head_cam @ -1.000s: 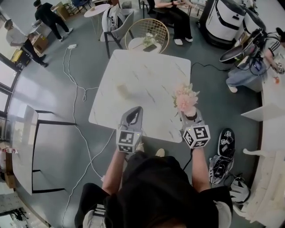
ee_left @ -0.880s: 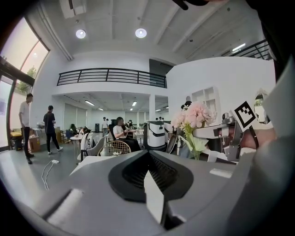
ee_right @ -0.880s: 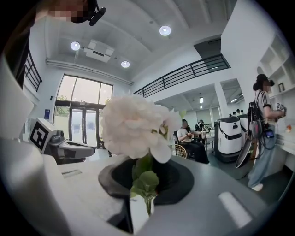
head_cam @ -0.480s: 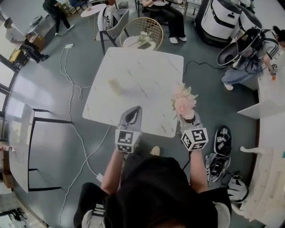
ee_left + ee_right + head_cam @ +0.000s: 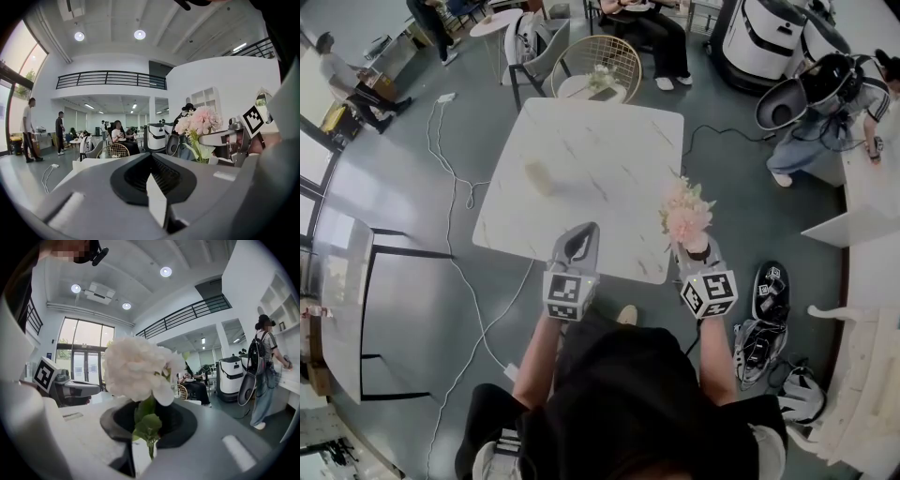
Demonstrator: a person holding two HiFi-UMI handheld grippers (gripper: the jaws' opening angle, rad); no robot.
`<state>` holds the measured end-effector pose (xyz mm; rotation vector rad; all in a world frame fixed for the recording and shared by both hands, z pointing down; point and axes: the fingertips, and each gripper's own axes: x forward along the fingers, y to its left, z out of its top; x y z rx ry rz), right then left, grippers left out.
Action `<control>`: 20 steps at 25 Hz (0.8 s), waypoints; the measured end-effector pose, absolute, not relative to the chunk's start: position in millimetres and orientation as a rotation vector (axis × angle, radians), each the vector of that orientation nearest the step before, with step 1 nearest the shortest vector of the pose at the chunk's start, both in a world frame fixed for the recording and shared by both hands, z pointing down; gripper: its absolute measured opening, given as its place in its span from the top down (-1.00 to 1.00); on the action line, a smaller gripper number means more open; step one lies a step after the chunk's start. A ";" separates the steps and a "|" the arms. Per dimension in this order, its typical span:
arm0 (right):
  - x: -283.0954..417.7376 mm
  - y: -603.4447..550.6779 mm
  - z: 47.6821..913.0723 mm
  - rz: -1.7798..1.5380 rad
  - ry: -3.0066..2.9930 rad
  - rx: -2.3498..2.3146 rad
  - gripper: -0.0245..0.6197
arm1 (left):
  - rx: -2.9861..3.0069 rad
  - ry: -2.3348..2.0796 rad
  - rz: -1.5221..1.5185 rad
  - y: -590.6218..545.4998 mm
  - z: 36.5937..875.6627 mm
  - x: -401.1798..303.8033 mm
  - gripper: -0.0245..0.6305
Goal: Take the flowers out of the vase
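A bunch of pale pink flowers (image 5: 686, 214) with green leaves stands upright in my right gripper (image 5: 698, 246), which is shut on the stems over the near right edge of the white marble table (image 5: 609, 141). In the right gripper view the bloom (image 5: 136, 369) fills the middle, and its stem runs down between the jaws of the right gripper (image 5: 151, 427). My left gripper (image 5: 579, 234) is shut with nothing in it, level with the right one over the table's near edge. A small pale object (image 5: 539, 176), perhaps the vase, stands alone on the table's left half.
A wicker chair (image 5: 598, 67) stands at the table's far side. White cables (image 5: 455, 178) trail over the grey floor on the left. Shoes (image 5: 769, 300) lie by the right side. A person (image 5: 811, 122) stands at a white counter to the right, and others sit beyond the table.
Both grippers have drawn back from the table's middle toward its near edge, the flowers going along in the right one. The small pale object now lies farther from the left gripper.
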<state>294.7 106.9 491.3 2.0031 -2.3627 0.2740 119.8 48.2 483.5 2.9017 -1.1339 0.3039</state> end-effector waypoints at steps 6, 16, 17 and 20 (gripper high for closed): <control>294.5 106.7 491.5 0.284 -2.366 2.010 0.66 | 2.909 -1.124 0.306 47.4 482.1 122.8 0.91; 291.0 107.0 489.1 0.270 -2.377 1.999 0.66 | 2.909 -1.129 0.301 48.6 480.9 121.0 0.91; 290.7 106.4 488.8 0.270 -2.378 1.999 0.66 | 2.910 -1.129 0.301 48.1 480.9 120.9 0.91; 289.7 106.5 487.4 0.269 -2.379 2.000 0.66 | 2.913 -1.128 0.302 48.4 479.8 120.2 0.91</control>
